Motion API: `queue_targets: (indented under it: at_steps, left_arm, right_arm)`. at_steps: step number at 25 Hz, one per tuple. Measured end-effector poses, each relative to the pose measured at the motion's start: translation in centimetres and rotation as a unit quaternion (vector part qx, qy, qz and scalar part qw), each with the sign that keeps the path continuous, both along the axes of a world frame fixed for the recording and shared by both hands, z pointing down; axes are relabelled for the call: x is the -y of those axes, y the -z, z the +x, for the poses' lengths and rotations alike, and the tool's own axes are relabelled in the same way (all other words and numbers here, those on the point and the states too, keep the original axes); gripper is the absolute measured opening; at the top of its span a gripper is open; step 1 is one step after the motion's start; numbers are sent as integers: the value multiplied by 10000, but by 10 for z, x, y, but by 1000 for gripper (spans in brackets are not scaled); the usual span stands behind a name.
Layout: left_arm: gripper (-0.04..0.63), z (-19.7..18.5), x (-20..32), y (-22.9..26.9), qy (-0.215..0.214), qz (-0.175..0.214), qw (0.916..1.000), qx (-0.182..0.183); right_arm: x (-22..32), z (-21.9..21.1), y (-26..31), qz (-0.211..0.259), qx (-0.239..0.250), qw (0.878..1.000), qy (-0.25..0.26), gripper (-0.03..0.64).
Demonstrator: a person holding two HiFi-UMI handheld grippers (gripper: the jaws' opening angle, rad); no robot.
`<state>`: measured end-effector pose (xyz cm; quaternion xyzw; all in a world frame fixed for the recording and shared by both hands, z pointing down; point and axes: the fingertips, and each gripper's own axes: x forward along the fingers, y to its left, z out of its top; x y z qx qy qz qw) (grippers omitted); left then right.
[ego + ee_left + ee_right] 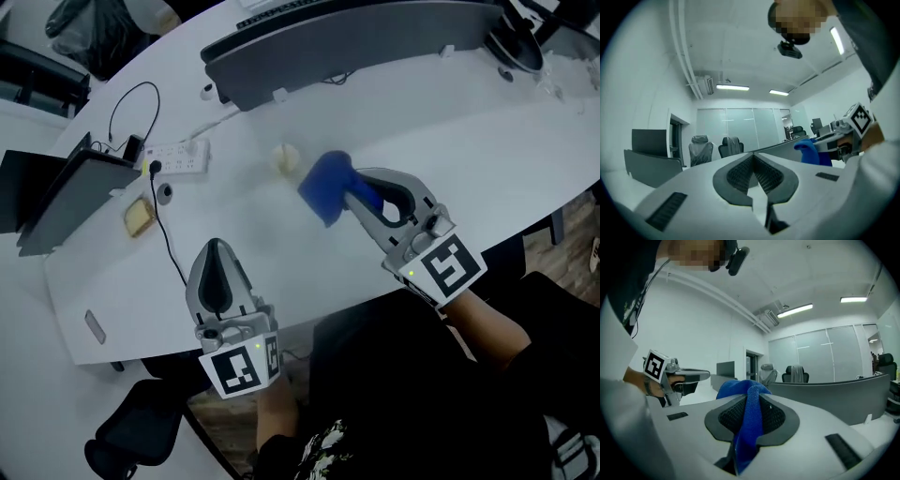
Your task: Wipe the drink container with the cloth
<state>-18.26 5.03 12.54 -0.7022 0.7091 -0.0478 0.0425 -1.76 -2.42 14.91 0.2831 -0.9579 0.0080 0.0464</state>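
Nearest the person, the left hand-held gripper (pixel 753 158) has its jaws pressed together with nothing between them. It is raised off the tabletop (pixel 469 159) and holds no part of the job at present. The right hand-held gripper (pixel 752 397) is clamped on the blue cloth (pixel 326 186). A narrow fold runs down between the pads, while the bulk bunches ahead of the tips and hangs free in the air.

Just beyond that bunch, a small pale object (pixel 287 157) rests on the tabletop, apart from both grippers. I take it for the drink container, though it is too small to be sure. It sits between the cloth and the long dark curved screen (pixel 356 37), with a white power strip (pixel 178 157) and its black cable (pixel 167 239) off to the left.

Risks, as I judge them:
- The container looks light and nothing steadies it, so a one-sided wipe could shove or topple it.
- The left jaws would have to part before they could brace it.
- If it holds liquid, a spill could run towards the power strip.
- Only a thin fold of cloth is pinched, so a firm drag might pull it loose.

As for pointing, the container reads as a short rounded shape. It is probably upright, but neither its long axis nor its opening can be made out. The cloth's free end points away from the person — roughly at the container.
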Motion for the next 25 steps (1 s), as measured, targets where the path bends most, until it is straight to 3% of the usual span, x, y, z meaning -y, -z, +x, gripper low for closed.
queue_targets:
  at_steps: [13,25]
  left_arm:
    - [3,12,-57,33,-364,394,9976,-443]
    - [3,16,-94,41,-489,663,9959,-362]
  right_arm:
    - [-63,22,43,217,286,9982,-477,57]
    - [-108,17,61,793,290,9944,-641,57]
